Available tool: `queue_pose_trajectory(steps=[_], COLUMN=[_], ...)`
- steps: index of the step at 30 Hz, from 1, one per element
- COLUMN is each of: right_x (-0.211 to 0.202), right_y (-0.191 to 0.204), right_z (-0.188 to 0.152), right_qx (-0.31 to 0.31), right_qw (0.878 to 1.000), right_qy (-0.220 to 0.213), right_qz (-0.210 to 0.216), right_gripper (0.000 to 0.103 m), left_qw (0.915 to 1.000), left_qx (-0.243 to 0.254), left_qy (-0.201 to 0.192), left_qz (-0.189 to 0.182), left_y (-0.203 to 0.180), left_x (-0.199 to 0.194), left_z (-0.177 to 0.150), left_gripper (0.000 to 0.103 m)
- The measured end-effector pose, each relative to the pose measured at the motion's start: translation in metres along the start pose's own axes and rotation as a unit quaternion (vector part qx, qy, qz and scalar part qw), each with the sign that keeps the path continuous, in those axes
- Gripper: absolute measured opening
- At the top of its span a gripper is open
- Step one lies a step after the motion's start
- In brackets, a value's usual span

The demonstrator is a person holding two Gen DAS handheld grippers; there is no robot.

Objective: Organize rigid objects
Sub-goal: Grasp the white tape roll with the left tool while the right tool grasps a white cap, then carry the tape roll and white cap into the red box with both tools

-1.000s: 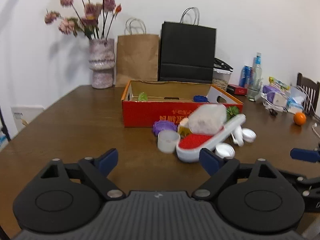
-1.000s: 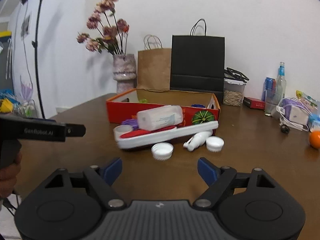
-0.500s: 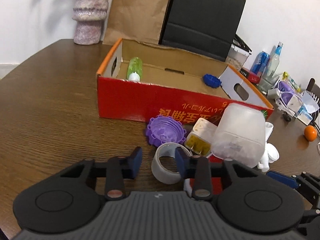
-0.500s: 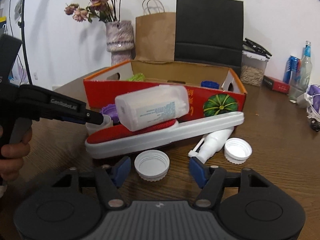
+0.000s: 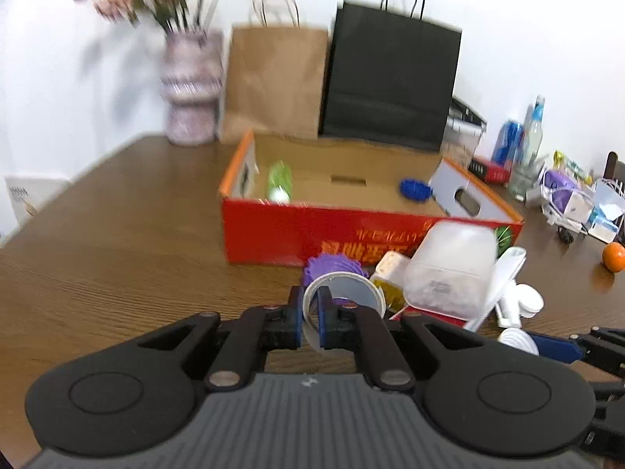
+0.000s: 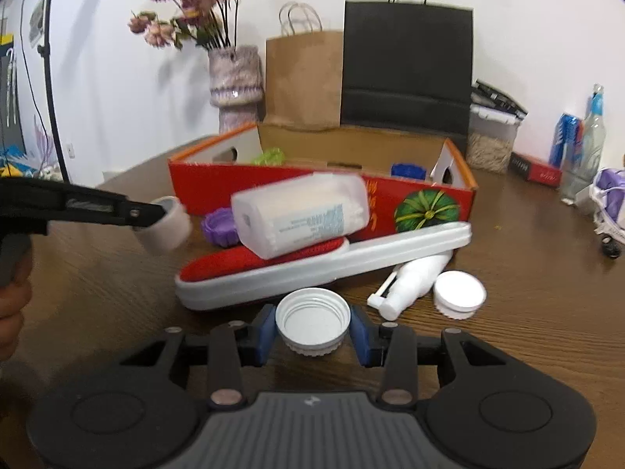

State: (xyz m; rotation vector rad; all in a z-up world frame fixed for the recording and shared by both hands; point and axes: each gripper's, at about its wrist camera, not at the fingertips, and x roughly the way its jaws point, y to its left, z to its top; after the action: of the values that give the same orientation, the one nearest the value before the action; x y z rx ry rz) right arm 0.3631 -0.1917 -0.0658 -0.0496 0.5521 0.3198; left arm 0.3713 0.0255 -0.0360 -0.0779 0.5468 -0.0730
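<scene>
My left gripper (image 5: 309,318) is shut on the wall of a grey plastic ring (image 5: 343,287) and holds it above the table; it also shows in the right wrist view (image 6: 166,224). My right gripper (image 6: 312,330) is closed around a white screw cap (image 6: 312,318). A red open box (image 5: 363,230) holds a green bottle (image 5: 279,181) and a blue lid (image 5: 415,189). In front of it lie a purple lid (image 6: 218,226), a translucent container (image 6: 300,211) on a red-and-white slipper (image 6: 324,262), a white pump bottle (image 6: 414,281) and another white cap (image 6: 459,293).
A vase of flowers (image 5: 191,86), a brown paper bag (image 5: 273,78) and a black bag (image 5: 390,82) stand behind the box. Bottles, a can, cables and an orange (image 5: 613,256) crowd the table's right side.
My left gripper has shut on the grey ring and lifted it. My right gripper has closed in around the white cap.
</scene>
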Motion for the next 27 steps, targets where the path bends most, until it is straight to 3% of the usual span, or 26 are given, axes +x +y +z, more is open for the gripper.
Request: queue_pose_trajectory(steps=[5, 12, 22, 27], right_x=[-0.057, -0.131, -0.229, -0.246], right_y=[0.011, 0.030, 0.061, 0.068], right_z=[-0.014, -0.036, -0.051, -0.055], right_qx=[-0.001, -0.008, -0.019, -0.025], right_qw=[0.999, 0.998, 0.991, 0.990], right_qy=[-0.034, -0.061, -0.123, -0.134], right_qz=[-0.004, -0.020, -0.043, -0.045], right_gripper=[0.040, 0.040, 0.040, 0.040], left_qw=[0.9986, 0.9957, 0.9907, 0.9879], left_qx=[-0.002, -0.023, -0.033, -0.035], left_qy=[-0.049, -0.090, -0.131, -0.150], left_qz=[0.018, 0.002, -0.019, -0.023], left_y=[-0.003, -0.004, 0.004, 0.006], left_x=[-0.070, -0.156, -0.239, -0.264], left_z=[-0.014, -0.036, -0.066, -0.075], left_gripper=[0.008, 0.008, 0.008, 0.008])
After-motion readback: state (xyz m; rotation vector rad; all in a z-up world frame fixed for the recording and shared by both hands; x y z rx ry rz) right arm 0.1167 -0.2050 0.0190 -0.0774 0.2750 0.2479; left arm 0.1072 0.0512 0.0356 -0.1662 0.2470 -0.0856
